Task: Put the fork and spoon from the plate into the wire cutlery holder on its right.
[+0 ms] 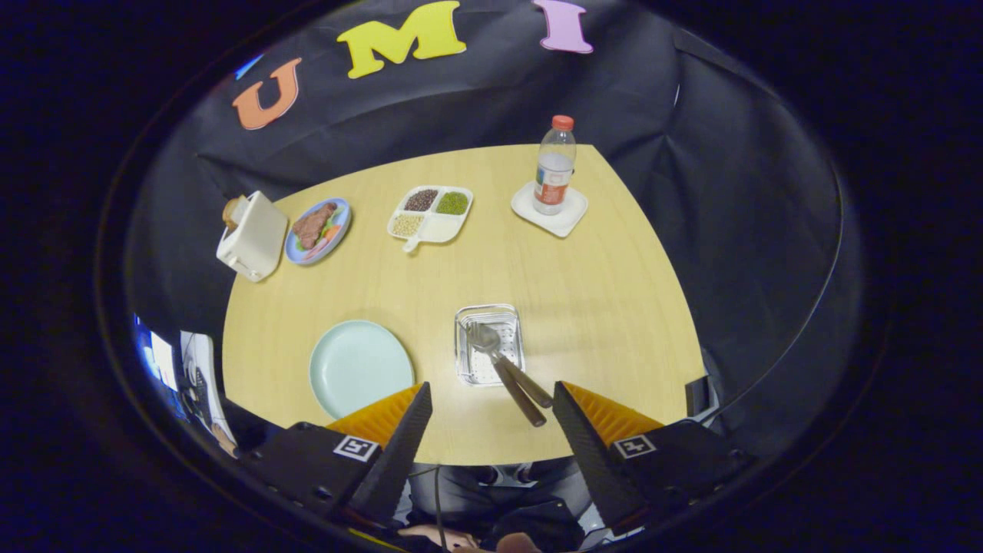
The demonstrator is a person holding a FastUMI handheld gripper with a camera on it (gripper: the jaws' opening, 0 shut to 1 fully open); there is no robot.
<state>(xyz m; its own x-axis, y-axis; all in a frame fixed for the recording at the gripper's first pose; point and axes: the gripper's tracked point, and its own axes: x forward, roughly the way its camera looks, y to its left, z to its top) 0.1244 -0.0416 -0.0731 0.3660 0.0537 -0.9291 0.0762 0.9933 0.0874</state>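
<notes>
Fork (pixel 530 384), spoon (pixel 485 338) in holder (pixel 461 361)

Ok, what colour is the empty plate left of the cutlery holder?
Pale mint green plate, clearest in the gripper view.

Fork (pixel 513 378) and spoon (pixel 503 367) in wire holder (pixel 488 343), right of plate (pixel 361 367).

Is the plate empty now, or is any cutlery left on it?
Empty: the plate shows bare. Fork and spoon lie in the wire holder, handles poking out toward the open gripper.
</notes>
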